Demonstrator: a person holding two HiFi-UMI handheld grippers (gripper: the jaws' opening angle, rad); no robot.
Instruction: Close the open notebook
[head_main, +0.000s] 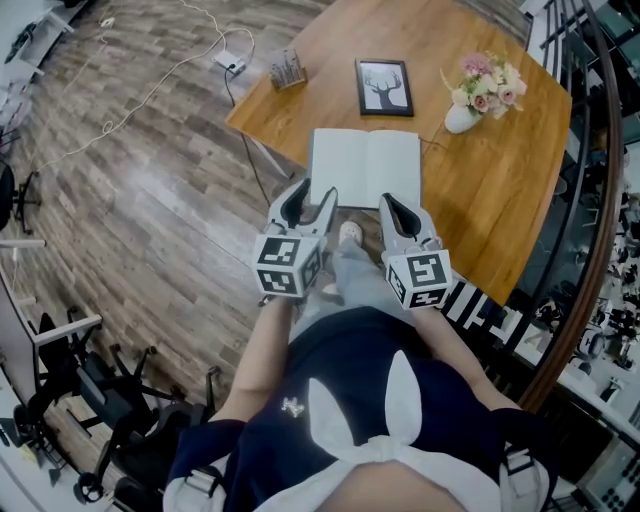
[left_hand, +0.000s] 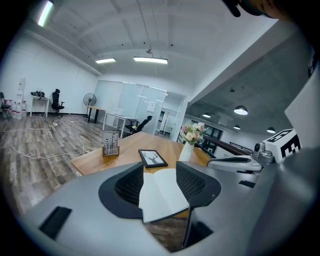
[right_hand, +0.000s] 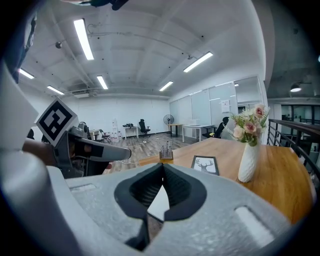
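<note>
The open notebook (head_main: 365, 165) lies flat with its blank white pages up, at the near edge of the wooden table (head_main: 500, 190). Both grippers hover just short of that edge, touching nothing. My left gripper (head_main: 308, 203) is open by the notebook's near left corner; in the left gripper view its jaws (left_hand: 159, 172) frame the notebook (left_hand: 162, 195) ahead, apart from it. My right gripper (head_main: 392, 202) is shut by the near right corner; its jaws (right_hand: 162, 169) meet at the tips, with a strip of the notebook (right_hand: 159, 205) showing below.
Behind the notebook stand a framed deer picture (head_main: 384, 87), a white vase of flowers (head_main: 478, 92) and a pen holder (head_main: 287, 70). A cable and power strip (head_main: 230, 62) lie on the wood floor at left. A railing (head_main: 600, 200) curves along the right.
</note>
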